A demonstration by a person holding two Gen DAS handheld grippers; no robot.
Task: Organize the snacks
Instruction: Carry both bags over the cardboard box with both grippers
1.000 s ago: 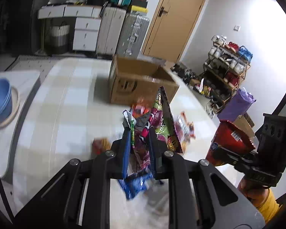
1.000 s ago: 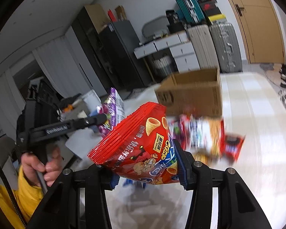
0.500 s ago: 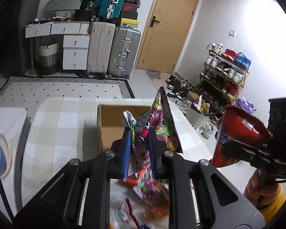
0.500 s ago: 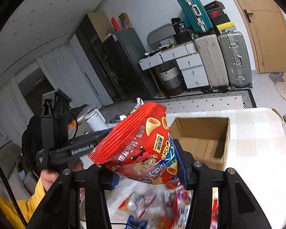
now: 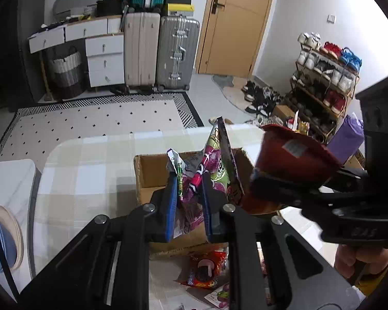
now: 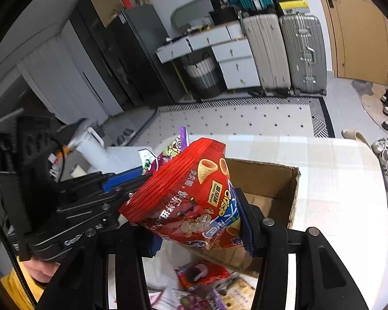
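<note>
Snacks held above an open cardboard box (image 5: 152,173), one load in each gripper.

The left gripper (image 5: 187,201) pinches a bunch of purple and green snack packets (image 5: 212,165) between its blue pads, directly over the box's open top. Just to its right, the right gripper (image 6: 198,222) clamps a red bag of corn cones (image 6: 194,193), tilted, over the box's near edge. The box sits on a table with a pale checked cloth (image 5: 85,170). Loose snacks lie on the table in front of the box, among them a red cookie packet (image 5: 204,271). A hand (image 5: 357,261) in a yellow sleeve grips the right tool's handle. Suitcases (image 5: 157,51) and a shoe rack (image 5: 326,77) stand in the background.
</note>
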